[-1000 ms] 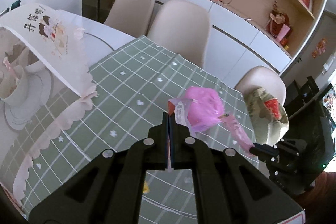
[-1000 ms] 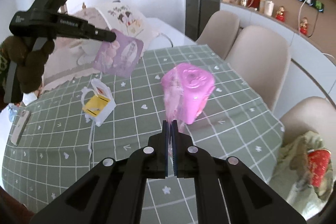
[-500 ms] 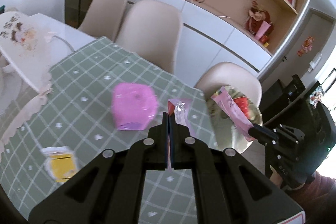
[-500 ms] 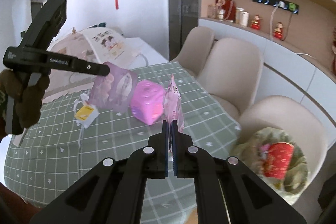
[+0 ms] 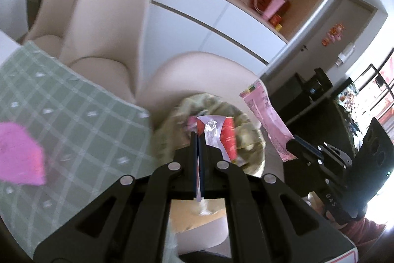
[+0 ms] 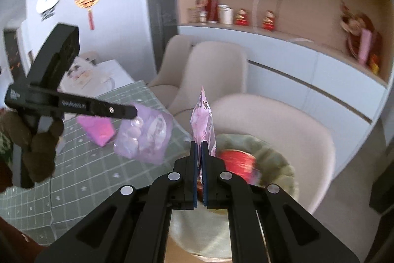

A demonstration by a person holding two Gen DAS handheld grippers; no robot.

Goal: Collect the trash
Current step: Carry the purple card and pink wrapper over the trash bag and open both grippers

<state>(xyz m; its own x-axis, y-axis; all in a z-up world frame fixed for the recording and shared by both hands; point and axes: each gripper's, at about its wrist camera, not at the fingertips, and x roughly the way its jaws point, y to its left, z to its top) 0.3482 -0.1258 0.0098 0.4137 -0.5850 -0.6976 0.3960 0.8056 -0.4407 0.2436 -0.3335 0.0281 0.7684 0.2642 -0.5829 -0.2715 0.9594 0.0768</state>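
Note:
My left gripper is shut on a lilac snack wrapper that shows red and silver from this side. In the right wrist view the same wrapper hangs from the left gripper's tips. My right gripper is shut on a long pink wrapper, also visible in the left wrist view. Both wrappers hang over an open olive-green trash bag on a beige chair seat. A red packet lies in the bag.
A pink box stands on the green checked tablecloth, left of the bag. Two more beige chairs stand behind the table. A white sideboard and shelves run along the wall. A gloved hand grips the left tool.
Both grippers swung from above the table over to the bag on the chair, each still carrying its wrapper. The pink box slid off to the left of both views.

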